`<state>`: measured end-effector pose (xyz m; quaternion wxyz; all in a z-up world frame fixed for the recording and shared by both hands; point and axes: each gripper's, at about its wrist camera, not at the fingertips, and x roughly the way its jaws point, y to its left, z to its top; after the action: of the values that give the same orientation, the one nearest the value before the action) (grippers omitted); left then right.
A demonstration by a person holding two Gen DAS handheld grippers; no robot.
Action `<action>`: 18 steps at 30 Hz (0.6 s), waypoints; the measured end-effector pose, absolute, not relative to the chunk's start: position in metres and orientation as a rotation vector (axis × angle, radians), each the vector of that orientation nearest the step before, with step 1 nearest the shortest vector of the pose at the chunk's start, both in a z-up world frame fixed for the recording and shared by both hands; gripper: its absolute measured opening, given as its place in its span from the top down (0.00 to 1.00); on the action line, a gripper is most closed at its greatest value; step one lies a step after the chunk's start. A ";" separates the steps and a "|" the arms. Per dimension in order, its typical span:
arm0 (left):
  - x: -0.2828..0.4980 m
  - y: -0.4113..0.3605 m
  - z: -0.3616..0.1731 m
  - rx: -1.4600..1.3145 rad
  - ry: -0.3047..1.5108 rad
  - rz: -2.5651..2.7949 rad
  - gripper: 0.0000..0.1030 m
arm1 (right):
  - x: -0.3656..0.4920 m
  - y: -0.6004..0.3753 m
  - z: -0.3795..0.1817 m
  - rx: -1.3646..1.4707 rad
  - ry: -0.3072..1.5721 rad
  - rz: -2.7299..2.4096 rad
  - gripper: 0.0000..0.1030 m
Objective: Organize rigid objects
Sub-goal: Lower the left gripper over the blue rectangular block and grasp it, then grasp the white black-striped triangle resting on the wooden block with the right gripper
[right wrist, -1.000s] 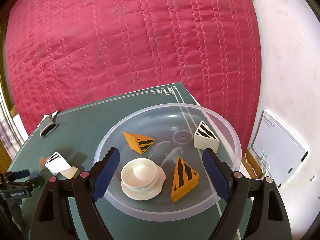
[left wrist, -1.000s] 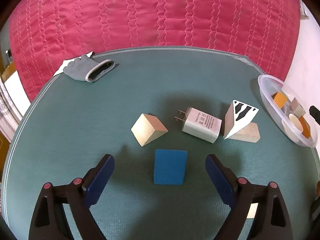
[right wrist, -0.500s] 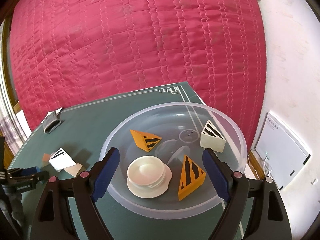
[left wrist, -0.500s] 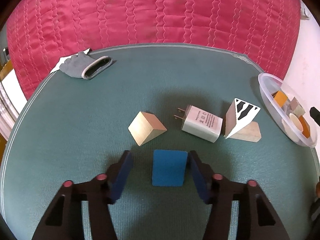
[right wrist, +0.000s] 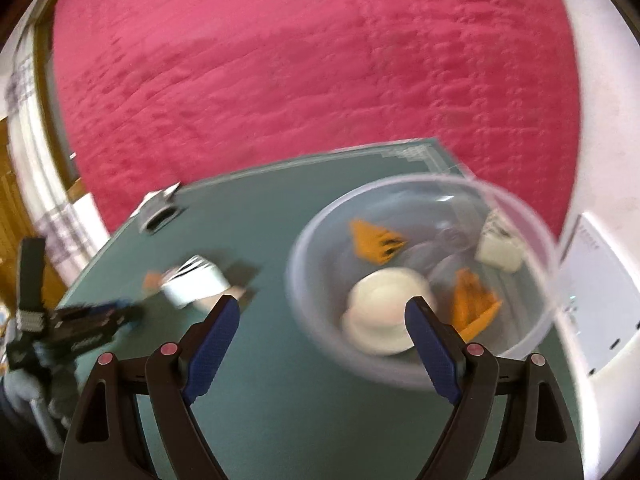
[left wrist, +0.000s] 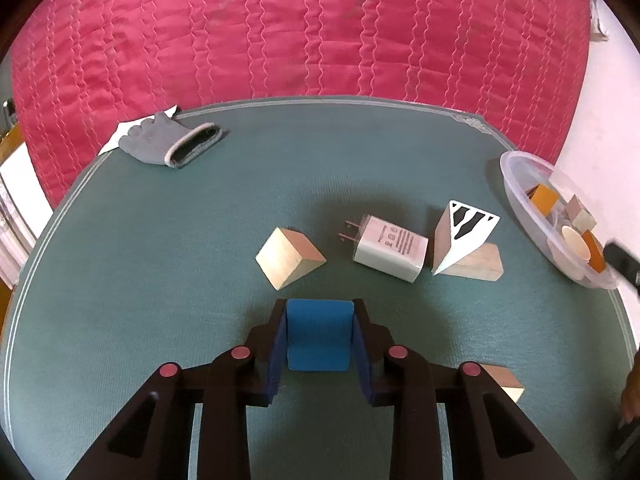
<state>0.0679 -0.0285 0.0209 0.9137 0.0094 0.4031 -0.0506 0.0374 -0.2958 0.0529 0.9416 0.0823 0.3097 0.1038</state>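
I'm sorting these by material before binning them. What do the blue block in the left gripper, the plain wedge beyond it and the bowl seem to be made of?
Blue block: matte, even colour, no grain; possibly foam or painted wood, hard to tell.
Plain wedge: unfinished pale wood, going by its tan faces and faint grain.
Bowl: clear, slightly frosted plastic; its contents show through the wall.

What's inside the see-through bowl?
Inside the clear bowl are two orange stripy wedges, a white stripy wedge and a round white dish. It's blurry, so anything underneath them can't be seen.
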 end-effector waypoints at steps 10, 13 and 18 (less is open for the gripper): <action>0.056 -0.022 0.027 0.018 0.817 -0.117 0.69 | 0.029 -0.229 0.042 0.089 0.717 0.368 0.17; 0.053 -0.021 0.029 0.013 0.810 -0.126 0.69 | 0.044 -0.217 0.042 0.084 0.733 0.380 0.17; 0.050 -0.017 0.031 -0.005 0.801 -0.138 0.69 | 0.070 -0.200 0.040 0.081 0.759 0.380 0.17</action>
<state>0.0504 -0.0167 0.0314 0.9184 -0.0024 0.3898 -0.0671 0.0700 -0.1997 0.0402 0.9105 0.0392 0.3679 0.1845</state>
